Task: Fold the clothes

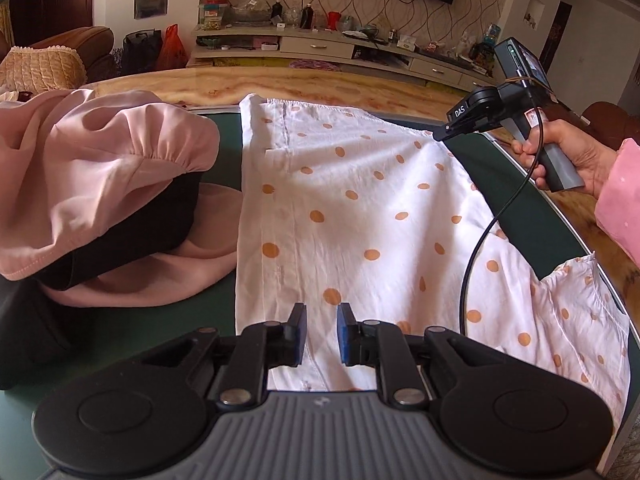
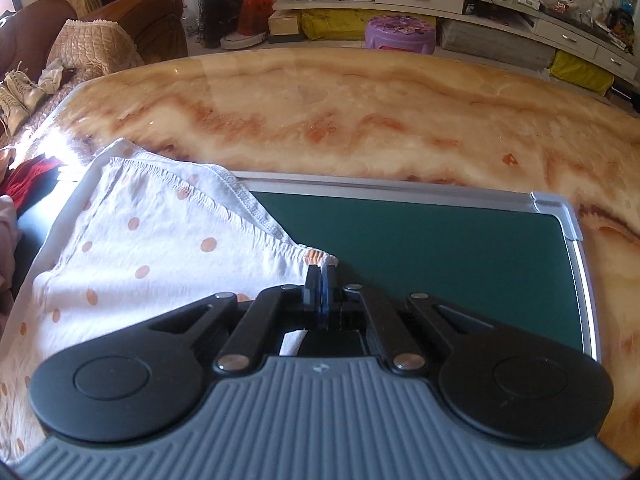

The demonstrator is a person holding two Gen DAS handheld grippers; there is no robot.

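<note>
Directly ahead of the left gripper [image 1: 322, 334], in the left wrist view, a white garment with orange dots [image 1: 360, 216] lies spread on a dark green mat [image 1: 224, 160]. The gripper's blue-padded fingers stand apart with a clear gap between them, holding nothing; the near edge of the garment lies below and just beyond the fingertips. To the left of the gripper, a pile of pink clothing [image 1: 108, 172] rests on dark cloth [image 1: 132, 236] on the same mat. To the upper right, the right gripper [image 1: 440, 134] meets the far right edge of the dotted garment, and the fabric rises in a fold toward its tip. White lettering on its black body reads "DAS". A hand [image 1: 568, 160] in a pink sleeve [image 1: 620, 200] grips its handle, and a black cable [image 1: 472, 260] hangs from it across the garment. A red-marked sticker on the handle is too small to read.

In the right wrist view, the right gripper [image 2: 321, 276] is clenched on the gathered edge of the dotted garment [image 2: 152, 240], with the hem bunched at the fingertips. The garment extends left of the gripper. Bare green mat [image 2: 440, 260] with a silver frame [image 2: 560, 208] lies ahead and to the right. Beyond the mat, a marbled orange tabletop [image 2: 340, 112] spans the view. No legible writing appears here.
</note>
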